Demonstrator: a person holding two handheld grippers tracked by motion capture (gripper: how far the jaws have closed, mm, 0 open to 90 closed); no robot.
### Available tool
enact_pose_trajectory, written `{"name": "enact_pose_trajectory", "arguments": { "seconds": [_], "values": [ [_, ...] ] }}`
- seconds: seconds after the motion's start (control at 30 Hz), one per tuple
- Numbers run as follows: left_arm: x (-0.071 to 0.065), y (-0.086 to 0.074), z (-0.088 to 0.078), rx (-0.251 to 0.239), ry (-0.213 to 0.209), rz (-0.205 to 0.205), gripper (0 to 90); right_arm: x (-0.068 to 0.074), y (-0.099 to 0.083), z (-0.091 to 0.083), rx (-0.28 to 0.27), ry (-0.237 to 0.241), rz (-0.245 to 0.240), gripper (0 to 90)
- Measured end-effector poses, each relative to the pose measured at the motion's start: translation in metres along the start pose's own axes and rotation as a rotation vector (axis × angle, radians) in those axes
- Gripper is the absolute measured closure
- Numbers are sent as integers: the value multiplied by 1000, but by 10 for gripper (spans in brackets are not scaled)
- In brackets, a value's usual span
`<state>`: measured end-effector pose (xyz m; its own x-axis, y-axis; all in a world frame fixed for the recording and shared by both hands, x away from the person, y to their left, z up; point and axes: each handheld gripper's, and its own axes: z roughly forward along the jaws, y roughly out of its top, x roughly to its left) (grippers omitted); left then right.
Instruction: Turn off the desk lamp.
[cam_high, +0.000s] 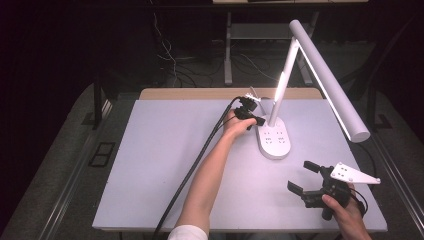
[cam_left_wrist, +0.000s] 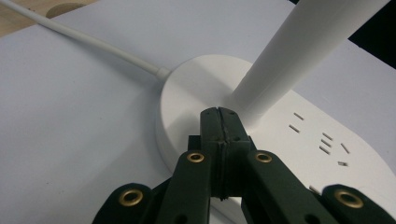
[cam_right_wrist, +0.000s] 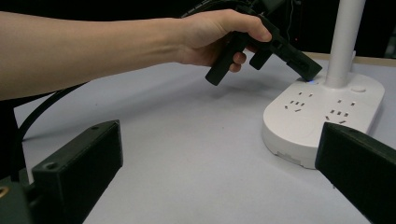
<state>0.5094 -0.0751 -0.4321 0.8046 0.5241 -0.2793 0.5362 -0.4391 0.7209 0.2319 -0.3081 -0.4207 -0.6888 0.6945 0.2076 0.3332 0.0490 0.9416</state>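
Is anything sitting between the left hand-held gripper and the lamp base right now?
Nothing visible. The left hand-held gripper, jaws shut, has its tip down at the top of the lamp base just beside the lamp post. The white cable runs off to the side, clear of it.

White desk lamp (cam_high: 300, 85), lit, upright at table's far side; oval base w/ sockets.

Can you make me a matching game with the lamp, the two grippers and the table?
Things:
1. lamp base
2. left gripper
3. right gripper
4. table

Descriptions:
A. jaws wide open, held near the table's front corner
B. pale grey, flat
C. white, with socket slots on top
D. jaws shut, tip down on the lamp base beside the pole

Pairs: 1-C, 2-D, 3-A, 4-B
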Motion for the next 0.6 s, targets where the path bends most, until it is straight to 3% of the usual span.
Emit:
{"name": "enact_pose_trajectory", "arguments": {
  "seconds": [0.27,0.6],
  "values": [
    [-4,1,1,-4,26,-10,900,0,0,0,-3,-3,-1,6],
    [-10,5,2,29,69,1,900,1,1,-1,-10,-8,-5,7]
  ]
}}
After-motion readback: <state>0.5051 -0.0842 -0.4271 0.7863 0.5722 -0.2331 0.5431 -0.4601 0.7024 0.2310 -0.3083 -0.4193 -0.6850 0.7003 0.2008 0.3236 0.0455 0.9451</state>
